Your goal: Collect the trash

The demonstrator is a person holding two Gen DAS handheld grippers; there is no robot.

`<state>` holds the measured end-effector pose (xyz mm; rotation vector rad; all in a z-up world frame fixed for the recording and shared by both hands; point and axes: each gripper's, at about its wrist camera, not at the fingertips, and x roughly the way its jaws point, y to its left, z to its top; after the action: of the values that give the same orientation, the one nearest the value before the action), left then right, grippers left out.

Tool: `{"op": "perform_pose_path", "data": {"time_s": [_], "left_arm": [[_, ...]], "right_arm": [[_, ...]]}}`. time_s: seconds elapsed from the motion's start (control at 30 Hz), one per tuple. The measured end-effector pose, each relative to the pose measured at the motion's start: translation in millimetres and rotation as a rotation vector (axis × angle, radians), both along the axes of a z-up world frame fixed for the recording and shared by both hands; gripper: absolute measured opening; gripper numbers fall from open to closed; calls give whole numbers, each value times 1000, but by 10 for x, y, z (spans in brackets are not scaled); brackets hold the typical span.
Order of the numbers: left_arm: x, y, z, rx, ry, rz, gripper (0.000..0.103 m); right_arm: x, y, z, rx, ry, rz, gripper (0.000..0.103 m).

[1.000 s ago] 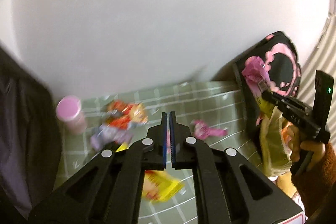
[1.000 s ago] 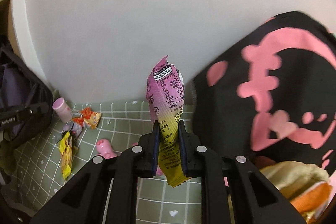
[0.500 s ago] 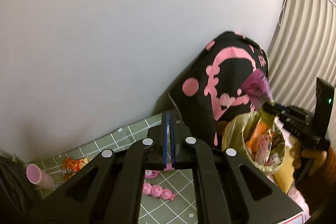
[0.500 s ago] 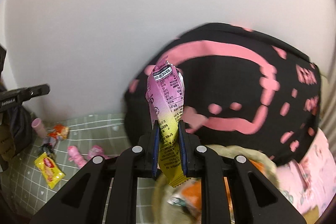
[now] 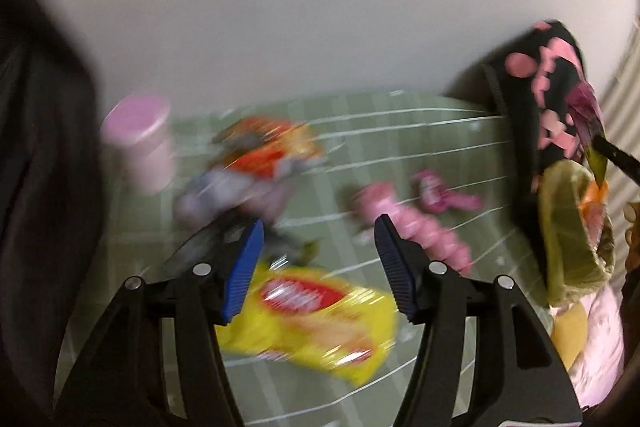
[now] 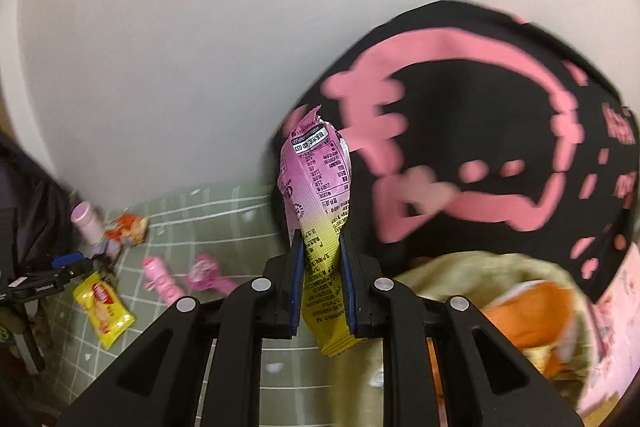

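Left wrist view, heavily blurred: the left gripper (image 5: 318,247) has its jaws opening, wide apart with nothing pressed between the blue pads. Beneath the gap, toward 6 o'clock, a yellow snack packet (image 5: 316,319) lies flat on the green checked cloth (image 5: 400,131). At 10 o'clock stands a pink-capped bottle (image 5: 140,143), with a heap of orange and grey wrappers (image 5: 256,163) just beside it toward 11 o'clock. A string of pink candy packs (image 5: 416,227) lies at 2 o'clock, and a pink round wrapper (image 5: 440,193) just beyond it. At 3 o'clock sits the yellowish trash bag (image 5: 568,223) in front of a black bag with pink print (image 5: 536,87).

Right wrist view: the right gripper (image 6: 322,281) is clenched on a pink-and-yellow snack wrapper (image 6: 318,187), which stands upright between the pads, its torn top at 12 o'clock and its yellow end hanging below the fingers. The trash bag's open mouth (image 6: 460,267) lies at 4 o'clock, with an orange packet (image 6: 528,311) inside. The yellow packet shows at 8 o'clock, the other gripper's tip just beside it.
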<state>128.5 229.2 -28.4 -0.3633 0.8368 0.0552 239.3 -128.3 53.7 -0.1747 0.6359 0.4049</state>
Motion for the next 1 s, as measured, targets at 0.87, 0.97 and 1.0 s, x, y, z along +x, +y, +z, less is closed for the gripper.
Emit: {"op": "perform_pose_path", "data": {"time_s": [0.87, 0.97, 1.0], "left_arm": [[-32, -159, -83, -11, 93, 30, 9], [25, -261, 212, -6, 13, -1, 8], [65, -310, 344, 0, -17, -17, 8]], "right_arm": [[-171, 243, -386, -3, 85, 63, 17], [-178, 212, -310, -3, 66, 56, 17], [-182, 194, -271, -4, 54, 54, 17]]}}
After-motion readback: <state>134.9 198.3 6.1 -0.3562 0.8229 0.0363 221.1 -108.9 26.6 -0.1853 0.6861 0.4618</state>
